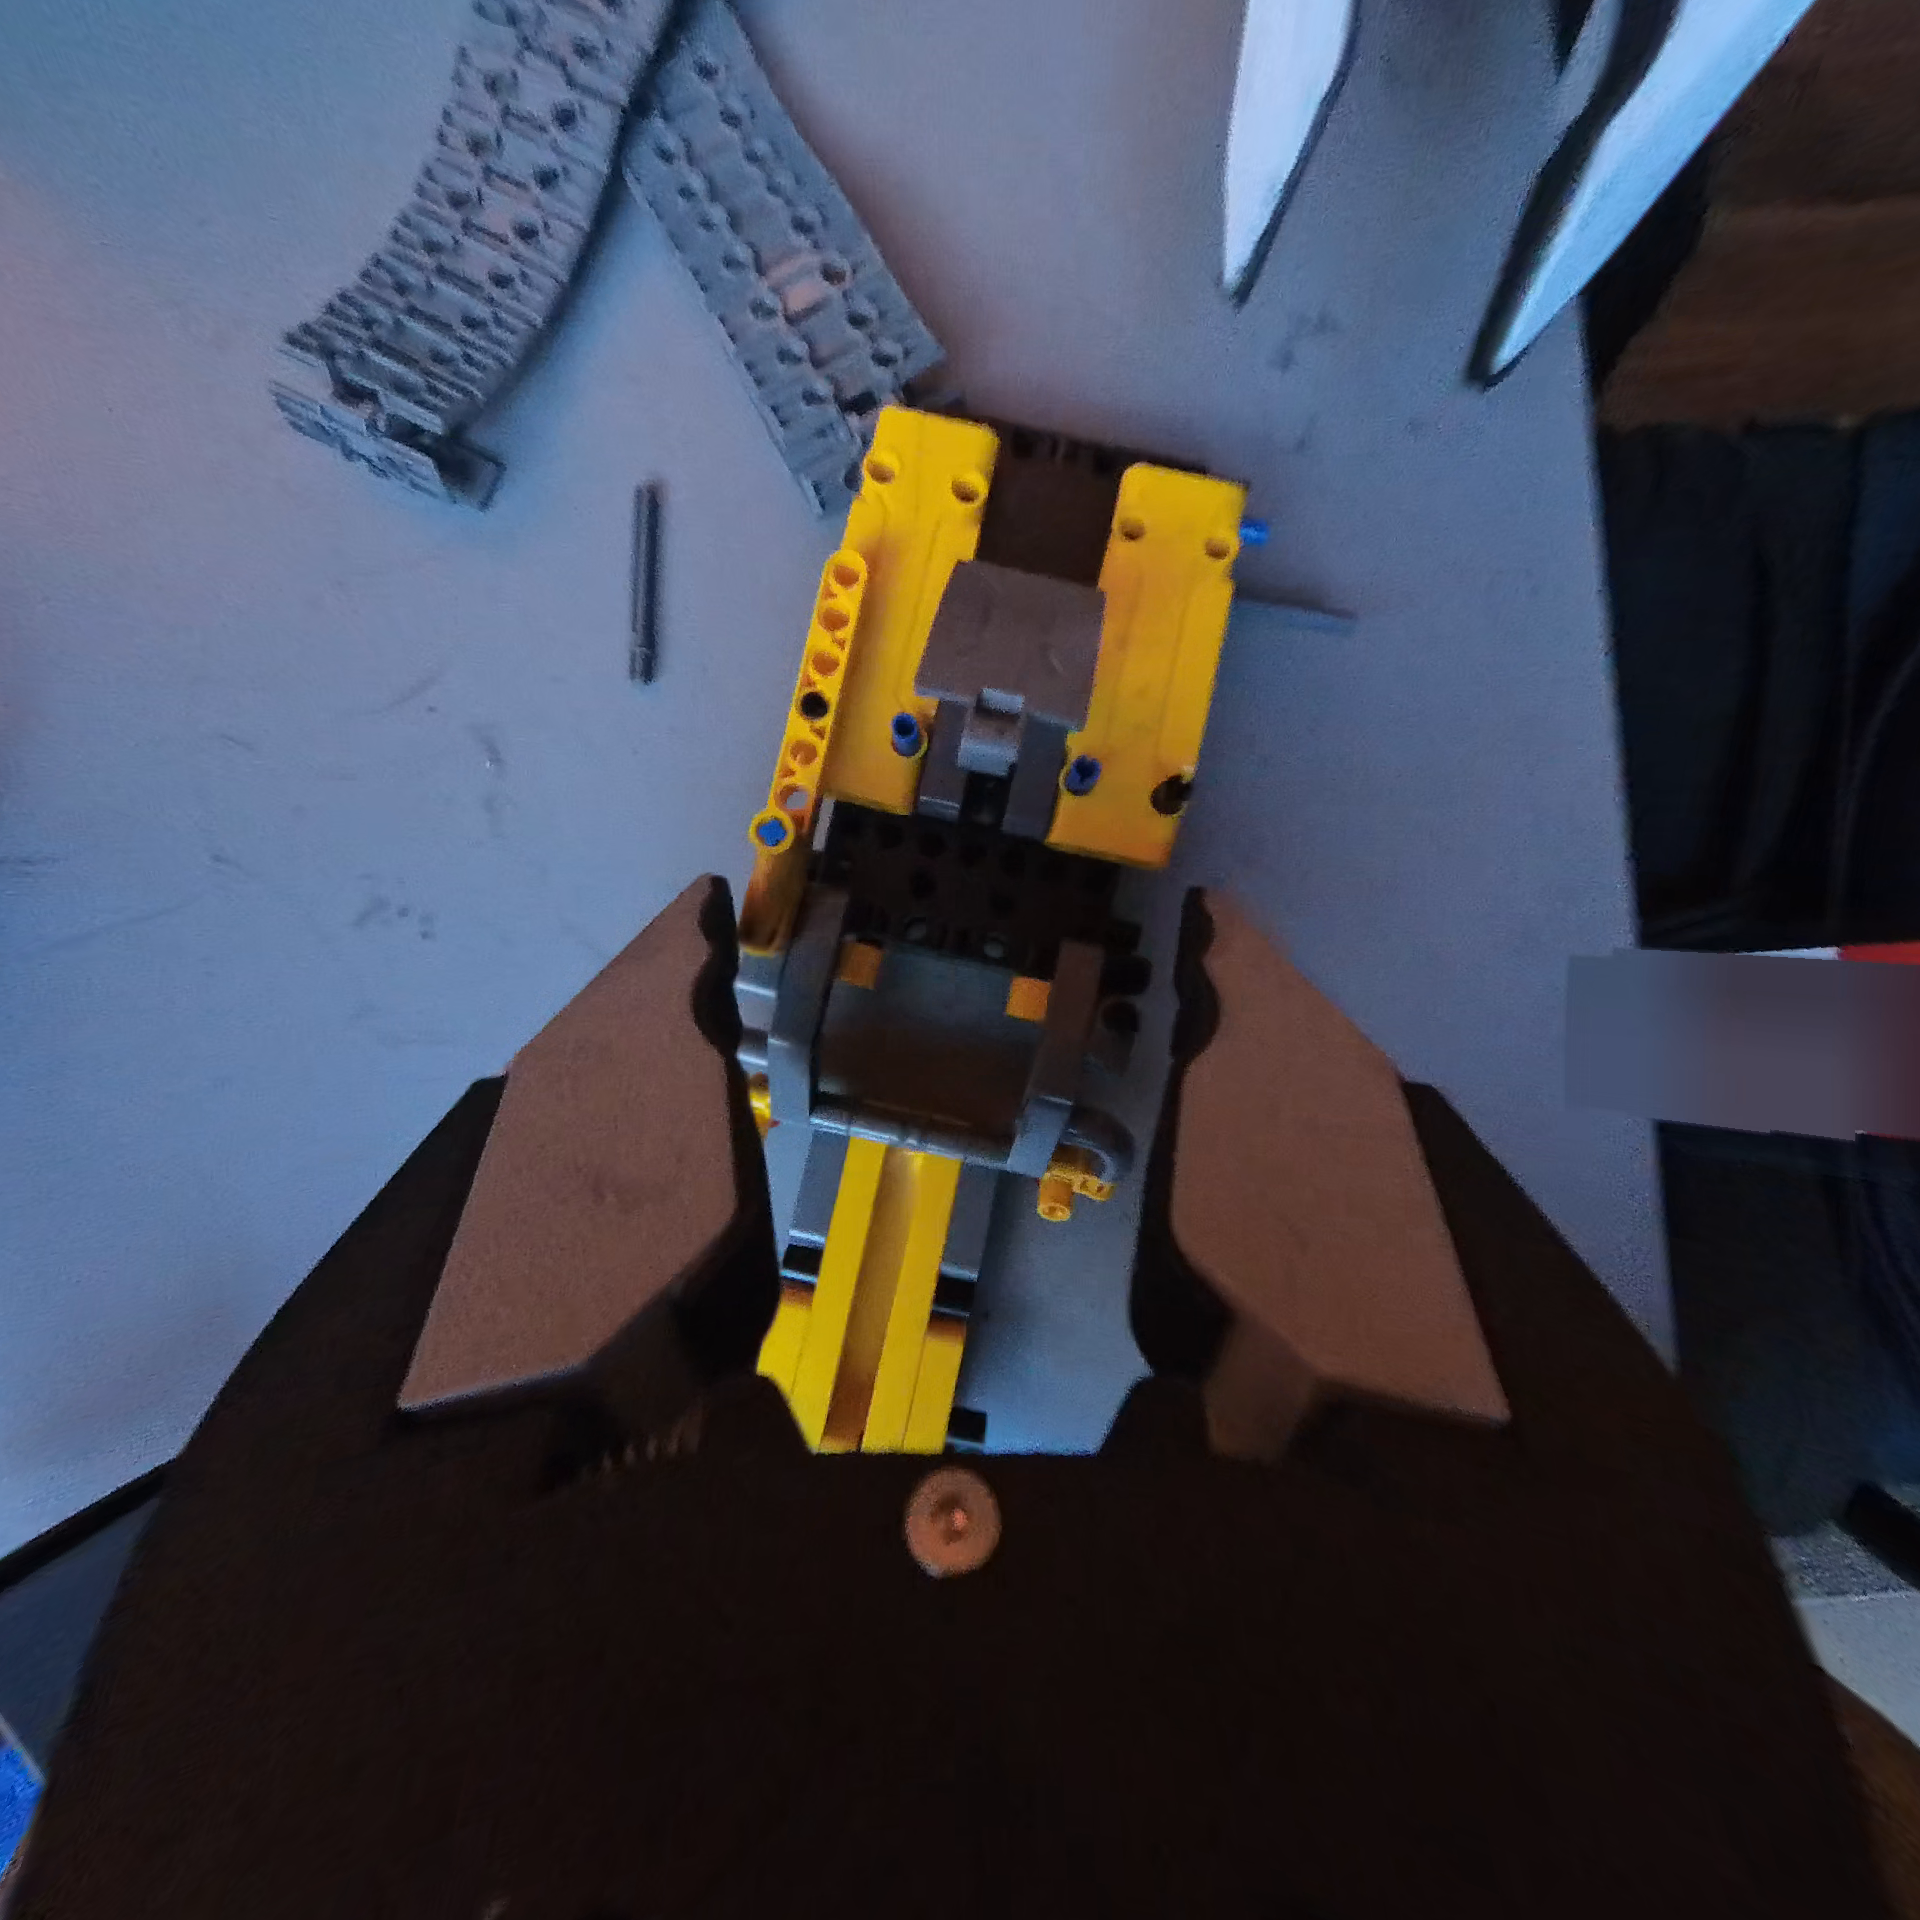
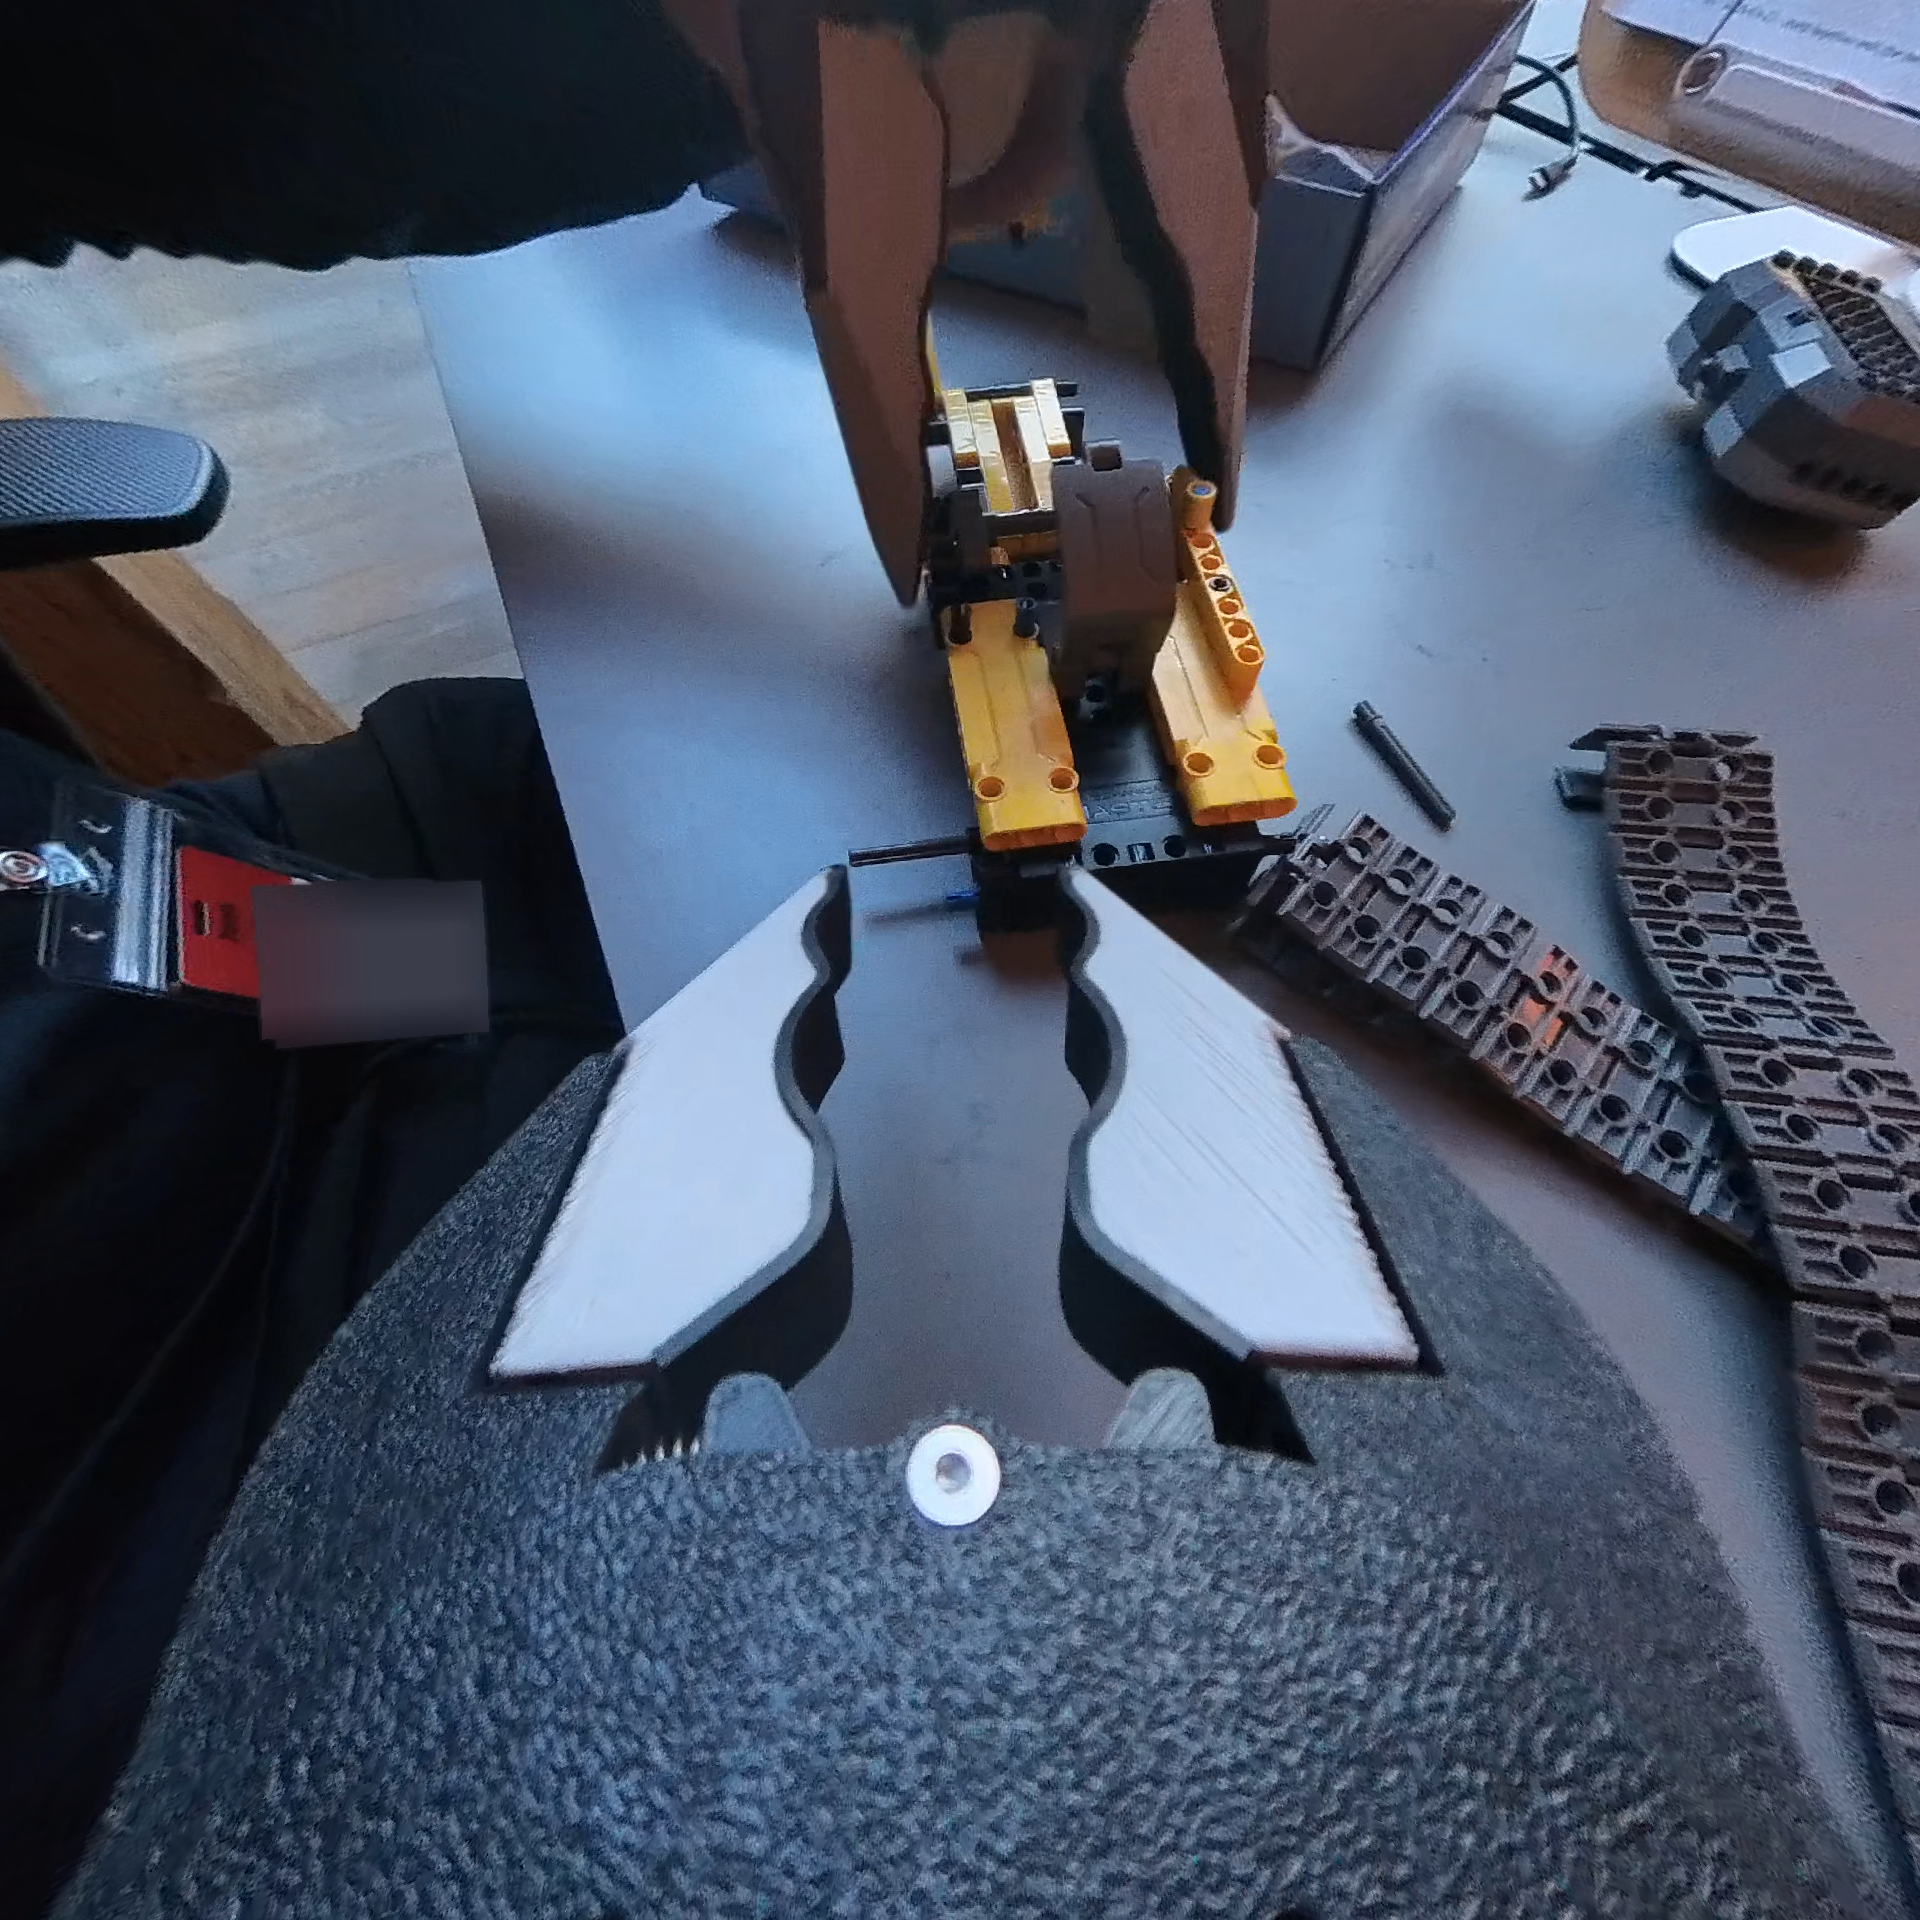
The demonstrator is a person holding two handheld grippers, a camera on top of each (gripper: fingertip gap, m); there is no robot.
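While the left tongs point(image 1: 951, 914) straddle one yellow and black brick model point(image 1: 997, 790) on the grey desk point(image 1: 260, 831), their brown fingers point(image 1: 613, 1132) stand apart on either side of it; whether they press it I cannot tell. Beyond lie two grey track strips point(image 1: 499, 239), one dark axle point(image 1: 644, 582), and the two pale fingers of the right tongs point(image 1: 1382, 312), spread.

Seen from the right wrist, the right tongs point(image 2: 956, 904) are released, empty, their tips just beside the model's point(image 2: 1101, 665) near end. The left tongs point(image 2: 1070, 540) come down over its far end. Only this view shows a grey brick lump point(image 2: 1808, 384), a box point(image 2: 1351, 197), a cable point(image 2: 1558, 135), a chair armrest point(image 2: 94, 488), wooden floor point(image 2: 343, 416) and a red badge point(image 2: 156, 925) on dark clothing.
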